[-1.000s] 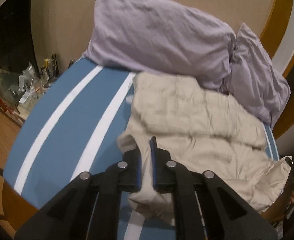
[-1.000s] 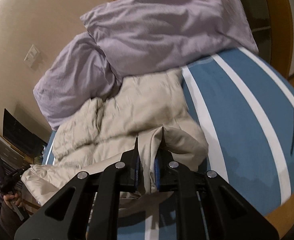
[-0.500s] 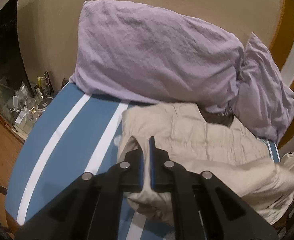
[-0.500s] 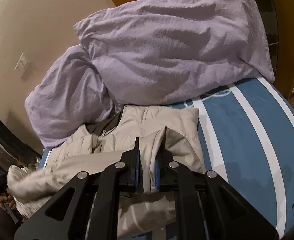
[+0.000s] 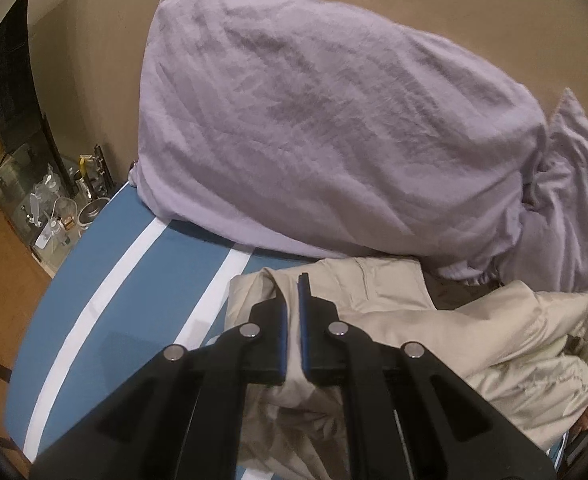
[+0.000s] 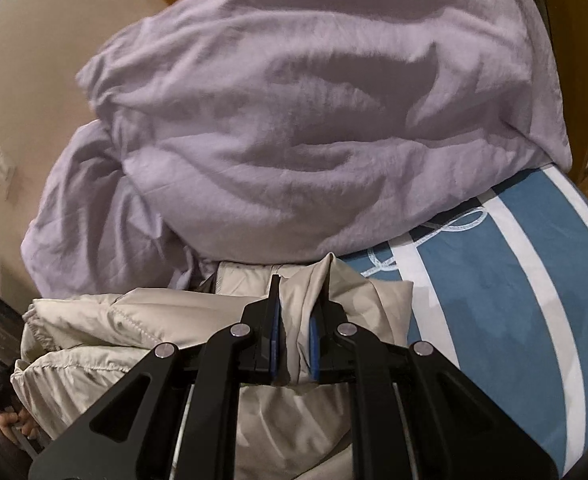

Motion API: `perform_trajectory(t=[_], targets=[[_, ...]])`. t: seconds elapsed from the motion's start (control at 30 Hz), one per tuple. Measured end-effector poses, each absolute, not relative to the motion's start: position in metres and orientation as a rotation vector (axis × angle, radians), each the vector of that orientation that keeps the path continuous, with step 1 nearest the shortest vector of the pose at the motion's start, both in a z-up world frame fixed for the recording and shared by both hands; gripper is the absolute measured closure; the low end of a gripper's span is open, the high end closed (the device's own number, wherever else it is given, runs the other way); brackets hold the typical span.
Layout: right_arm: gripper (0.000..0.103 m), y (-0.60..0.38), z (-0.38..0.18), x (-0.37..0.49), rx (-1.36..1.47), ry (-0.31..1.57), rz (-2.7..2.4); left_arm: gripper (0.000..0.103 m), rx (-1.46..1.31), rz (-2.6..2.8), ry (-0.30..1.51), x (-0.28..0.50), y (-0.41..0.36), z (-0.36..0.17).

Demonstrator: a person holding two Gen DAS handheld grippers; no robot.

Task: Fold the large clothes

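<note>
Tongs both pinch folds of the beige jacket (image 5: 394,304), left gripper (image 5: 292,312) and right gripper (image 6: 297,312) carrying its hem toward the bed's (image 6: 494,288) pillow (image 5: 334,132) end to double it over.

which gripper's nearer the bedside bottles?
Left. The left gripper, shut on the beige jacket, has the bottles off its left side, past the bed edge. The right gripper grips the jacket's other end; the bottles are outside its view.

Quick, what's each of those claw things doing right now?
Left gripper: closed, holding a fold of the beige jacket.
Right gripper: closed, holding the same jacket's fabric.
</note>
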State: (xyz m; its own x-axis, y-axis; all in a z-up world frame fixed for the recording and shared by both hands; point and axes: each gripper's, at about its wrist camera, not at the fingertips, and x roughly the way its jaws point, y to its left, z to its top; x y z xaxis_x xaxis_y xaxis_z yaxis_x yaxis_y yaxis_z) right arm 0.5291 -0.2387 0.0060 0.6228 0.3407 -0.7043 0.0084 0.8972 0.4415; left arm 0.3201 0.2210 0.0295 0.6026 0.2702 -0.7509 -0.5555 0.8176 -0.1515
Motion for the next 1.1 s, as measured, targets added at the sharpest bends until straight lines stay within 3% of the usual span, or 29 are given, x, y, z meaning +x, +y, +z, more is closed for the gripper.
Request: perform_trajectory(t=[0.2, 0.33, 0.37, 0.43, 0.47, 0.5, 0.73, 1.1], targets=[[0.091, -0.243, -0.021, 0.552, 0.487, 0.943, 0.144, 0.095, -0.402, 0.526, 0.833, 0.346, 0.226, 0.014], [0.088, -0.249, -0.033, 0.560, 0.533, 0.995, 0.125, 0.085, -0.412, 0.537, 0.855, 0.356, 0.230, 0.009], [0.081, -0.251, -0.034, 0.561, 0.556, 1.007, 0.128, 0.082, -0.416, 0.537, 0.858, 0.358, 0.233, 0.008], [0.065, -0.254, -0.028, 0.561, 0.588, 1.003, 0.130, 0.060, -0.395, 0.557, 0.847, 0.358, 0.234, 0.011], [0.050, -0.255, -0.023, 0.559, 0.586, 0.988, 0.125, 0.054, -0.368, 0.575, 0.832, 0.358, 0.234, 0.015], [0.041, -0.256, -0.014, 0.557, 0.575, 0.960, 0.124, 0.052, -0.349, 0.580, 0.818, 0.358, 0.234, 0.019], [0.041, -0.204, 0.018, 0.553, 0.436, 0.948, 0.307, 0.047, -0.269, 0.513, 0.796, 0.358, 0.213, 0.029], [0.041, -0.074, 0.009, 0.546, 0.225, 1.026, 0.611, 0.045, -0.193, 0.346, 0.859, 0.371, 0.142, 0.001]])
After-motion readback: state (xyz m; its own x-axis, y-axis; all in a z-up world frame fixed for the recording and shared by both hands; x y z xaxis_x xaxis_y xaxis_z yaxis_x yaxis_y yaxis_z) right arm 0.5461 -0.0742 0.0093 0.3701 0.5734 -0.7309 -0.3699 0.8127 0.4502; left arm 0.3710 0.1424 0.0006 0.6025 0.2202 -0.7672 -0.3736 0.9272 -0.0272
